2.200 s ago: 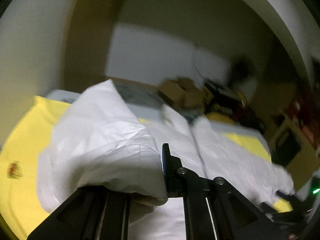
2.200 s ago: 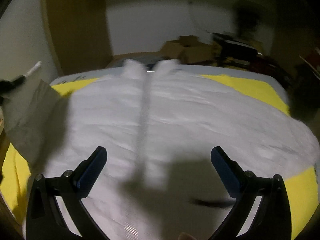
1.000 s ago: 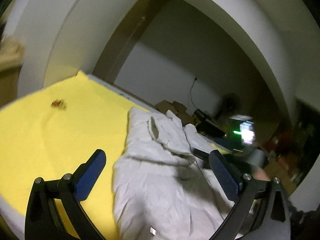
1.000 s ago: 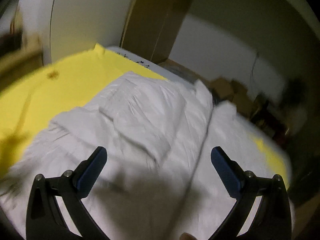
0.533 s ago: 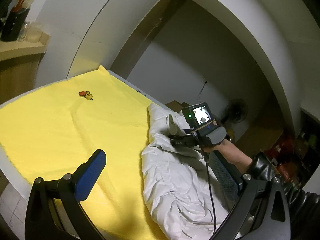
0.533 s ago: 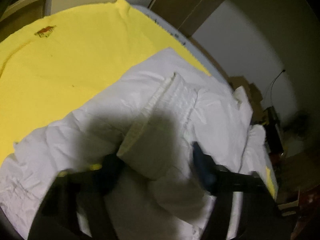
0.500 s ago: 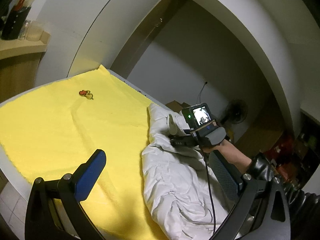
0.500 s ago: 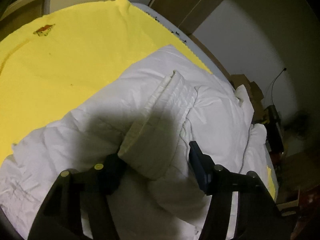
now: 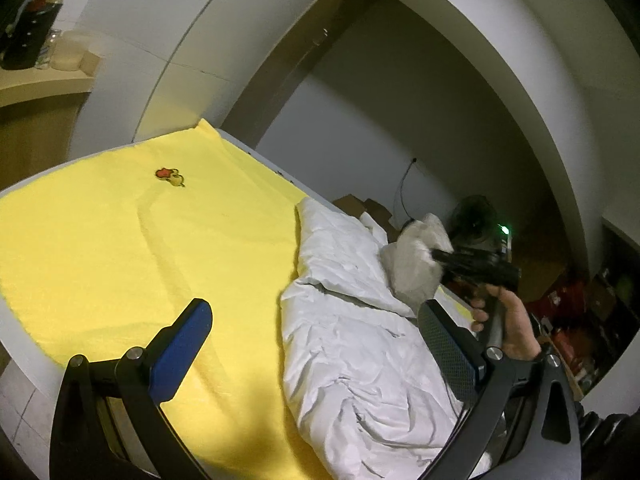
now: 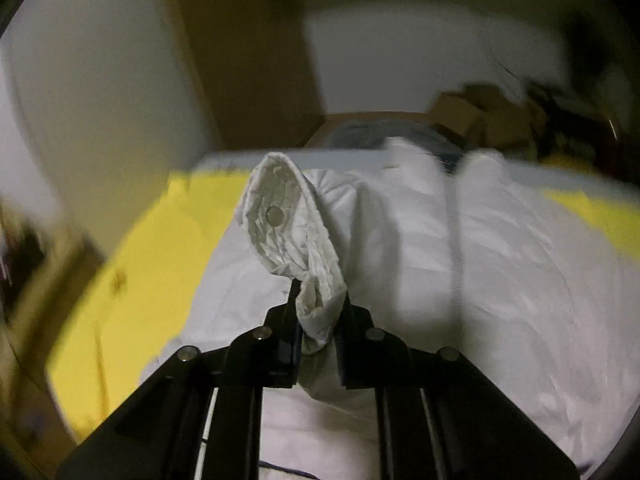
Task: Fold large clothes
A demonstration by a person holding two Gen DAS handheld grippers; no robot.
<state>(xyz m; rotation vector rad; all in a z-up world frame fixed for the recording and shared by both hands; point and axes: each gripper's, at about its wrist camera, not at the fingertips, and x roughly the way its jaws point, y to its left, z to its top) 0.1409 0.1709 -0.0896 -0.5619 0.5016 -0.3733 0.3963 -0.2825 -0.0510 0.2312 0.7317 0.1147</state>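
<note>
A large white padded jacket point(image 9: 352, 344) lies on a bed with a yellow sheet point(image 9: 120, 248). My left gripper point(image 9: 316, 344) is open and empty, held above the jacket's left edge near the bed's front. My right gripper point(image 10: 318, 312) is shut on the jacket's sleeve cuff point(image 10: 288, 224), which has a snap button, and holds it lifted above the jacket body point(image 10: 500, 280). In the left wrist view the right gripper point(image 9: 440, 260) shows at the right with the raised cuff point(image 9: 416, 264) in it.
The bed stands in an arched alcove point(image 9: 460, 60). A small red and yellow print point(image 9: 170, 176) marks the sheet at the far left. Cardboard boxes point(image 10: 476, 116) and clutter lie beyond the bed's far end. A wooden shelf point(image 9: 40, 80) stands at the left.
My right gripper has closed on the sleeve cuff and lifted it off the jacket. My left gripper stays open and has hardly moved.
</note>
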